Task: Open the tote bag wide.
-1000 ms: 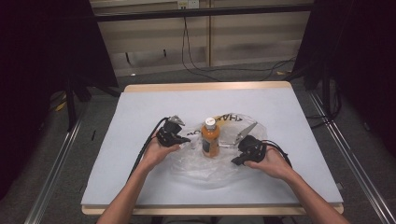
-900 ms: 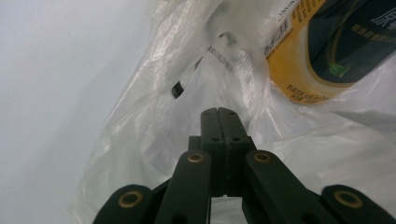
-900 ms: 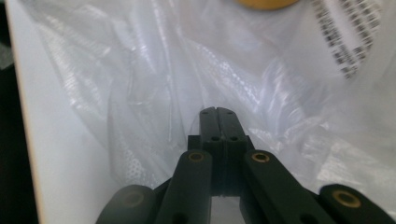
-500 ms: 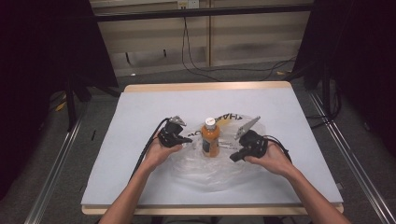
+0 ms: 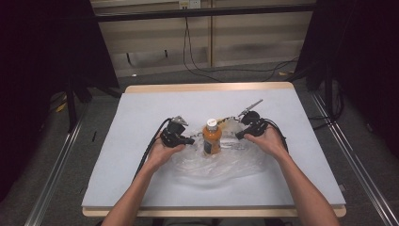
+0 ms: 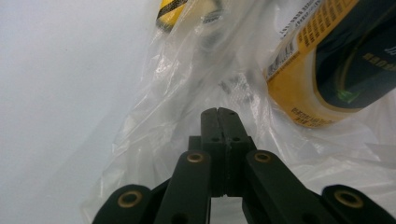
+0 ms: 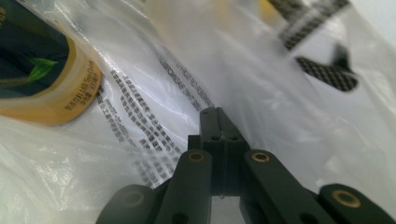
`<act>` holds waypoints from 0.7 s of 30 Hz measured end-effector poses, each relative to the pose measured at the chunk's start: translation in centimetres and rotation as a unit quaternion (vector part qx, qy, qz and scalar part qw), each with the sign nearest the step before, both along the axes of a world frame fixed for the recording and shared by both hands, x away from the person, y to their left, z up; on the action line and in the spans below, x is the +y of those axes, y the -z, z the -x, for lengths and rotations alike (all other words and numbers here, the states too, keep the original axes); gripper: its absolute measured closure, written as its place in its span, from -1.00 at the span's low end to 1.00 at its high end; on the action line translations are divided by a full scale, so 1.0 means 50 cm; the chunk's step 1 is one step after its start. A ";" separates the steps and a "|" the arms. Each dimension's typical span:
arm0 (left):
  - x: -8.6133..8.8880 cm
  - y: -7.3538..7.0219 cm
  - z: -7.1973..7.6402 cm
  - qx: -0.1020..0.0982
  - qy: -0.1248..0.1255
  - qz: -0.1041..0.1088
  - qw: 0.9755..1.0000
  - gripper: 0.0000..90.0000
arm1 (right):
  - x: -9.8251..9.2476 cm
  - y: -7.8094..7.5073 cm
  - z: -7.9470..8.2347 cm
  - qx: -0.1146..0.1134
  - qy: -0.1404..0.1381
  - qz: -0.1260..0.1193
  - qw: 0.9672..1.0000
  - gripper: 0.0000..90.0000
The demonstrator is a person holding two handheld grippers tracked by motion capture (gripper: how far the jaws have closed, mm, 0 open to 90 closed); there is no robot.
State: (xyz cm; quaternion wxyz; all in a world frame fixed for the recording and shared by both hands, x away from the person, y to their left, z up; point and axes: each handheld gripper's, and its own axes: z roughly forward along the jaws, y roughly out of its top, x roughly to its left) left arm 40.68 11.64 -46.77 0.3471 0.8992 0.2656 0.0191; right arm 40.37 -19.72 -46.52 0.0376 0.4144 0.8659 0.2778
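Standing upright near the middle of the tabletop, an orange drink bottle with a white cap sits inside a crumpled clear plastic bag that spreads out flat around its base and toward six o'clock. The left gripper lies at the bottle's nine o'clock, just beside it, held in the person's left hand, with its black cable trailing back along the forearm. The right gripper is at the bottle's three o'clock, held in the right hand, and a strip of the bag's film with dark print runs up from it toward one o'clock, lifted off the tabletop.

In the left gripper view the jaws are pressed together, tips meeting against wrinkled film of the bag; film appears pinched between them, though the seam is too tight to be sure. The bottle's yellow and dark label fills the area at two o'clock behind the plastic.

In the right gripper view the jaws are likewise pressed together on the bag, whose printed text runs just past their tips. The bottle shows at ten o'clock through the film, and blurred black lettering on the bag sits at one o'clock.
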 end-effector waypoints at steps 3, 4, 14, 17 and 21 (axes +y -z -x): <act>0.004 -0.005 -0.001 0.000 -0.003 0.015 1.000 1.00 | -0.015 -0.003 0.015 -0.003 -0.004 -0.034 0.999 1.00; 0.006 -0.008 -0.001 -0.001 -0.007 0.018 1.000 1.00 | -0.017 -0.005 0.019 -0.009 -0.007 -0.040 0.999 1.00; 0.024 -0.045 0.015 -0.028 -0.015 0.075 0.997 1.00 | -0.026 -0.057 0.072 -0.082 -0.030 -0.112 0.990 1.00; 0.029 -0.058 0.025 -0.040 -0.016 0.087 0.995 1.00 | -0.033 -0.064 0.087 -0.097 -0.028 -0.118 0.988 1.00; 0.037 -0.069 0.042 -0.054 -0.014 0.098 0.994 1.00 | -0.046 -0.074 0.106 -0.118 -0.017 -0.137 0.983 1.00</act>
